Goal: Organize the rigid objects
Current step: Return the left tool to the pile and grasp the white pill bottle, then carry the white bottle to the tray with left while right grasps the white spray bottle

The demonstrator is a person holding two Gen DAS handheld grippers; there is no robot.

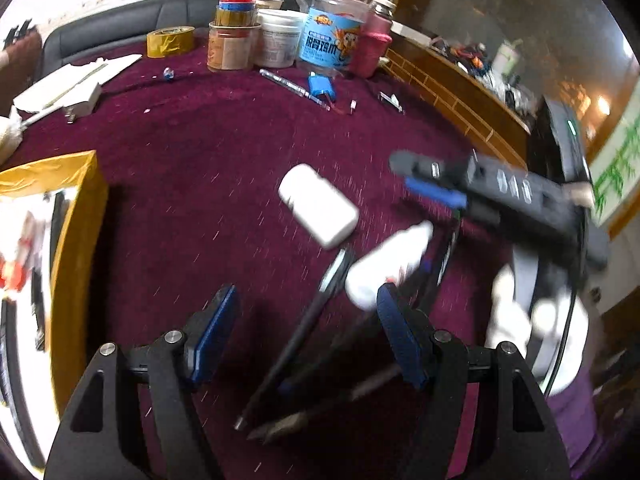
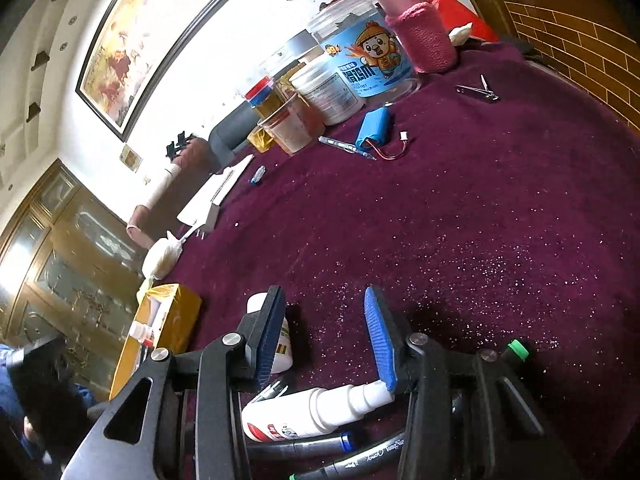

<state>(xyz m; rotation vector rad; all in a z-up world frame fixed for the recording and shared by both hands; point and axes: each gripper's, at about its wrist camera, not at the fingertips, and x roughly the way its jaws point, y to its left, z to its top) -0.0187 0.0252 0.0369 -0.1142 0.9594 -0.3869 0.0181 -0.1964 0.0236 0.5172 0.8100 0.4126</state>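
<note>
Both the left gripper (image 1: 306, 334) and right gripper (image 2: 326, 336) gape empty above the spray bottle (image 2: 312, 412).

The right gripper (image 2: 326, 336) is held open above a purple cloth (image 2: 480, 220), nothing between its blue pads (image 2: 378, 340). Below it a white spray bottle (image 2: 316, 412) is laid on its side among dark markers (image 2: 304, 446), with a white pill bottle (image 2: 282, 344) partly hidden behind the left finger and a yellow box (image 2: 176, 320) seen further left. At the far edge jars (image 2: 360, 64), a pink flask (image 2: 420, 24), a blue battery pack (image 2: 374, 126), a pen (image 2: 346, 147) and nail clippers (image 2: 478, 92) are gathered.
</note>
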